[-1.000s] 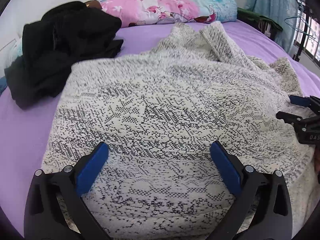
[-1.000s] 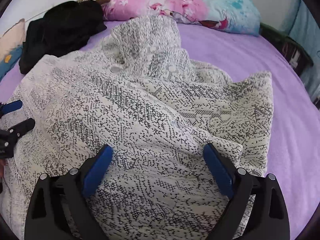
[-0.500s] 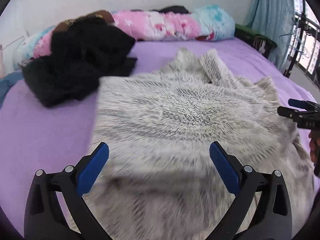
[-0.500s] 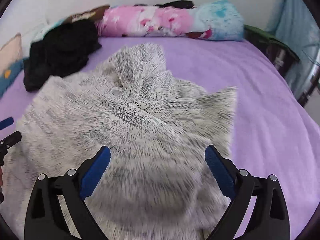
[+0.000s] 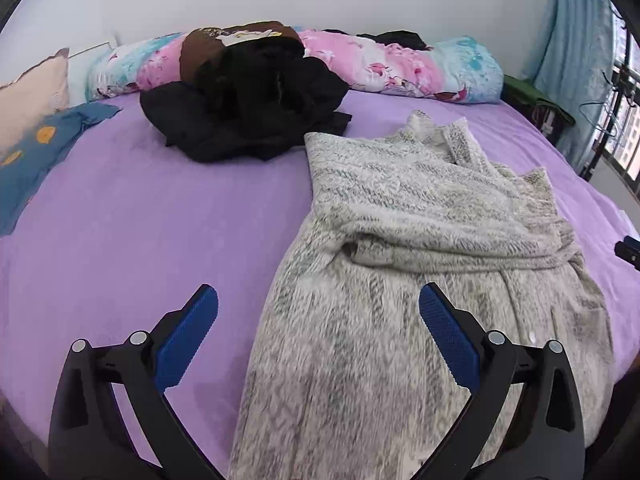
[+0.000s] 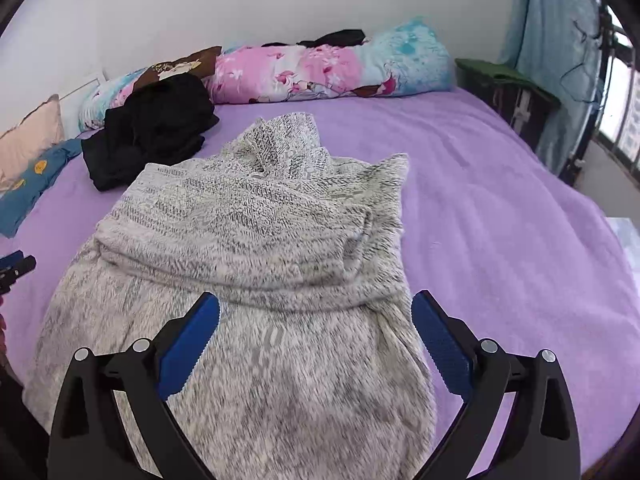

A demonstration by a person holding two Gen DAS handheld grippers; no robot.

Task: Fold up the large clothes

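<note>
Both tongs pulled back | sweater (image 6: 256,240) lengthwise (collar toward pillows (image 6: 332,68))

Right tongs (image 6: 316,316) gape above grey knit garment (image 6: 256,240) on purple bed (image 6: 500,220)

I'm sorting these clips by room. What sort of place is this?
Most likely a bedroom: a bed with a purple sheet, a long floral bolster against the wall, and a curtained window beside it.
</note>
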